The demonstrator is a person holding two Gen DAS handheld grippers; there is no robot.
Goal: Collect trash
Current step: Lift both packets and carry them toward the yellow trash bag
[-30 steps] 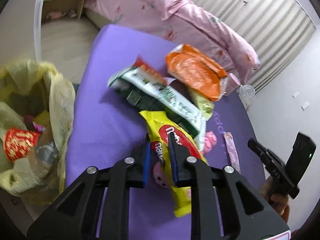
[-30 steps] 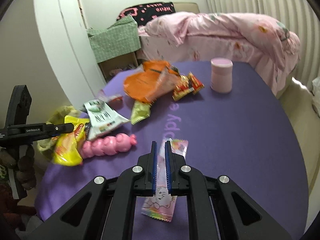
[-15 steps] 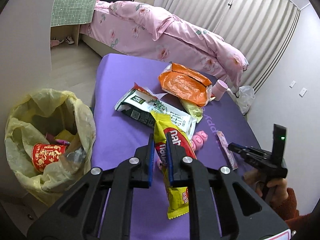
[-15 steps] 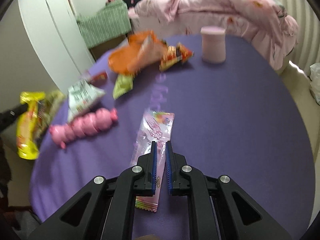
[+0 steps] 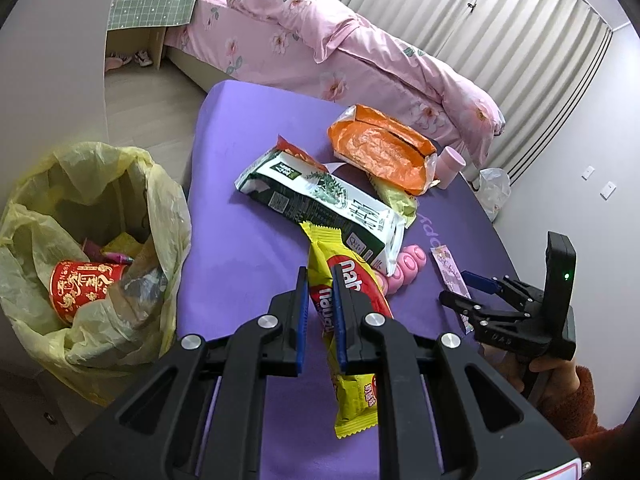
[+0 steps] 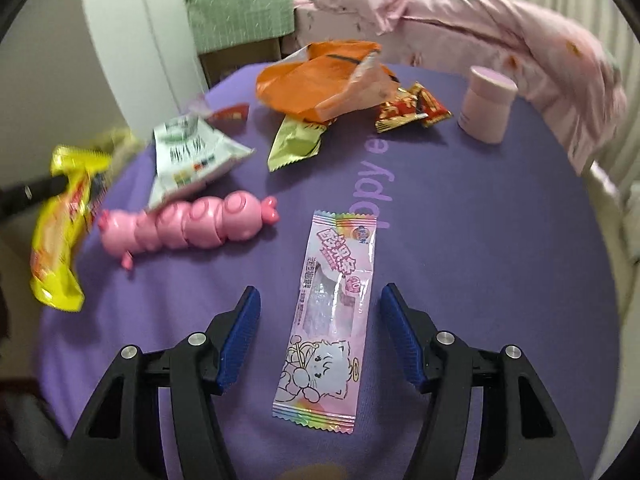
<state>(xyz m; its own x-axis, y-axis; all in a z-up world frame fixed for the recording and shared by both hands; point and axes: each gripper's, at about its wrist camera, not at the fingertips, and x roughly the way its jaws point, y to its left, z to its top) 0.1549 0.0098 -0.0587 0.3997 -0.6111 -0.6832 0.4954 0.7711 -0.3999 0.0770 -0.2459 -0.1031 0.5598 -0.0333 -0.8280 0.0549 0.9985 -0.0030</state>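
Observation:
My left gripper (image 5: 319,280) is shut on a yellow snack wrapper (image 5: 352,360) and holds it above the purple table (image 5: 240,264); the wrapper also shows blurred at the left of the right wrist view (image 6: 60,240). A bin lined with a yellow bag (image 5: 80,248) stands left of the table with trash inside. My right gripper (image 6: 320,300) is open and straddles a pink candy wrapper (image 6: 332,312) lying flat on the table.
On the table lie a green-white packet (image 5: 320,204), an orange bag (image 5: 380,152), a light green wrapper (image 6: 296,140), red wrappers (image 6: 412,112), a pink caterpillar toy (image 6: 188,224) and a pink cup (image 6: 486,104). A pink bed (image 5: 340,44) stands behind.
My left gripper has lifted the yellow wrapper up and back from the pile. My right gripper has opened and now straddles the pink candy wrapper.

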